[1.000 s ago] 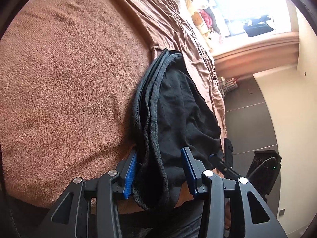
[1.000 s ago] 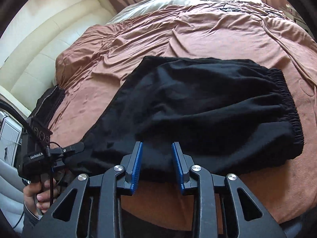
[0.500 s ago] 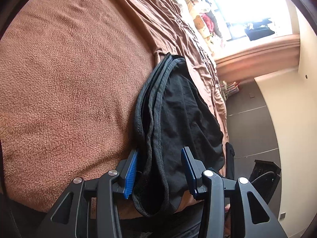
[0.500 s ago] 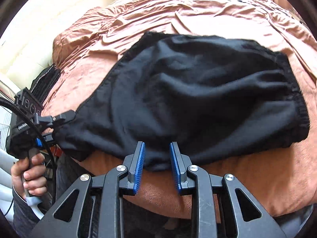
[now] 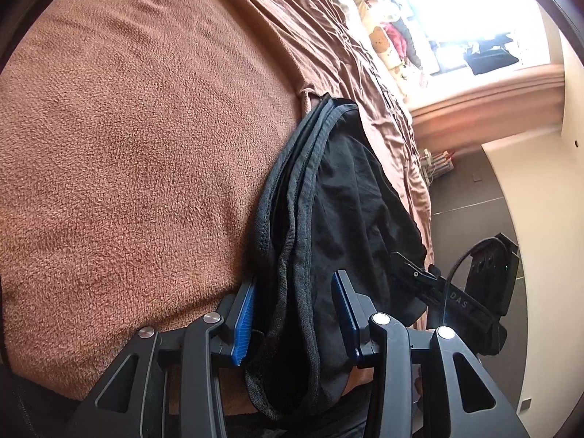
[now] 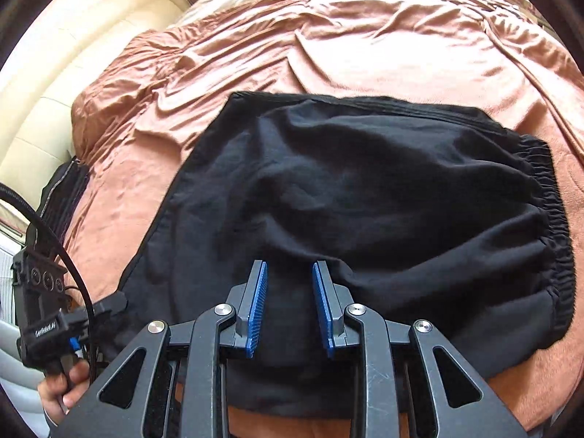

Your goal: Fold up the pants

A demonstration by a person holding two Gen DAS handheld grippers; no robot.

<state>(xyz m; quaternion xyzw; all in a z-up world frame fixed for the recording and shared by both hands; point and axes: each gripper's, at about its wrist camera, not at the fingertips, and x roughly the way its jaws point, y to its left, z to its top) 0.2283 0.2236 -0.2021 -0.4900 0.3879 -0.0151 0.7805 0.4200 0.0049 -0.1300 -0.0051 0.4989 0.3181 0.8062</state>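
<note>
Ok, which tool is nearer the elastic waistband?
Right. The right tool sits at the middle of the pants; the left tool is at the end opposite the waistband.

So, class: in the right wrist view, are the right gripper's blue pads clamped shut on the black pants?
No: the right gripper stands open over the black pants, with dark cloth showing in the gap between its blue pads.

Each of the 2 fisheye cameras sits just behind its claw and looks forward along the blue fingers. The left wrist view is rolled sideways, close over the bed (image 5: 127,168), facing along the edge of the pants (image 5: 350,219) toward a bright window (image 5: 474,11). The right wrist view looks down from the bed's near edge toward the headboard (image 6: 54,109), close above the pants (image 6: 365,189). Both views share the pants, the bed and the opposite claw.
</note>
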